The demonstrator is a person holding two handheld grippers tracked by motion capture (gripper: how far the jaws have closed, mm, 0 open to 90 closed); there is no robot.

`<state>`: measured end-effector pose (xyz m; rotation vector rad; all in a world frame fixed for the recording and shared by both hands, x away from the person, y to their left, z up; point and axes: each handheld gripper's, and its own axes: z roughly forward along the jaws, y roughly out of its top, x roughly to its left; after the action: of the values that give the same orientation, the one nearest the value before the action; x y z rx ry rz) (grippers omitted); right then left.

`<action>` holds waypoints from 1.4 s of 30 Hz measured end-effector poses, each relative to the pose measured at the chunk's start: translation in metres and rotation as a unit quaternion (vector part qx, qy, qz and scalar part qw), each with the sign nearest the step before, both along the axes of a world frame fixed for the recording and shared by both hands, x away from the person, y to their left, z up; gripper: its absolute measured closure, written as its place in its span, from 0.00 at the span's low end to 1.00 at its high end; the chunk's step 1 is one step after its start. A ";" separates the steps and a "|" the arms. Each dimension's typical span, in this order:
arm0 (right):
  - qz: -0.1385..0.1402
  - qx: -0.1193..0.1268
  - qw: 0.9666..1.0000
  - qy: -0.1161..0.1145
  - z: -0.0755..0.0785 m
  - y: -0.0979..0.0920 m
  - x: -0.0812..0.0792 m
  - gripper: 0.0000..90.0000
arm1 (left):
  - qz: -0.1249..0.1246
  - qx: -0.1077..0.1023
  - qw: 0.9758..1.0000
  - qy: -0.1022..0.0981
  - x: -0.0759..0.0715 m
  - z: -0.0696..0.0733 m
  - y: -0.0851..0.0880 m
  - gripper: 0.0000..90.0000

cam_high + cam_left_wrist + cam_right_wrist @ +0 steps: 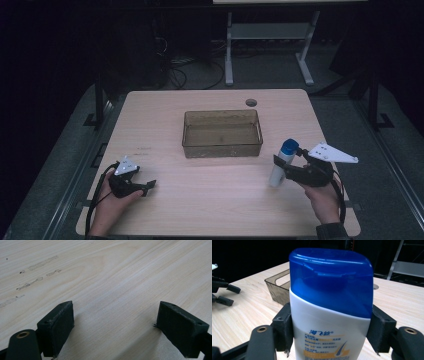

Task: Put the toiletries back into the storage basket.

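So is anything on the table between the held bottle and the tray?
Nothing visible. The right gripper is shut on the white shampoo bottle with the blue cap, near the table's right edge; bare wood lies between it and the empty brown tray. The open left gripper sits far left.

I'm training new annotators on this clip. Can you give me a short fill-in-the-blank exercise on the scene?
1. The right gripper is shut on a white bottle with a ____ cap.
2. The left gripper is ____, with nothing between its fingers.
3. The brown tray at the table's middle holds ____.

Missing words: blue; open; nothing
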<state>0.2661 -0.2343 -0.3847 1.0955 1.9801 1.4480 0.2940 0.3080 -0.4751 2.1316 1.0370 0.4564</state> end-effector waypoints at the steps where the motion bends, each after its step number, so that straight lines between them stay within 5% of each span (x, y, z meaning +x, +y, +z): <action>1: -0.002 -0.001 1.000 -0.002 0.001 0.001 0.001 0.37 | 0.000 0.000 1.000 0.000 0.000 0.000 0.000 0.15; 42: -0.014 -0.001 0.999 -0.039 0.043 0.017 0.049 0.37 | 0.001 -0.001 1.000 0.002 0.000 0.000 0.000 0.15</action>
<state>0.3149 -0.2168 -0.3415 1.0472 1.9042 1.4517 0.2940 0.3080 -0.4749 2.1317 1.0406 0.4526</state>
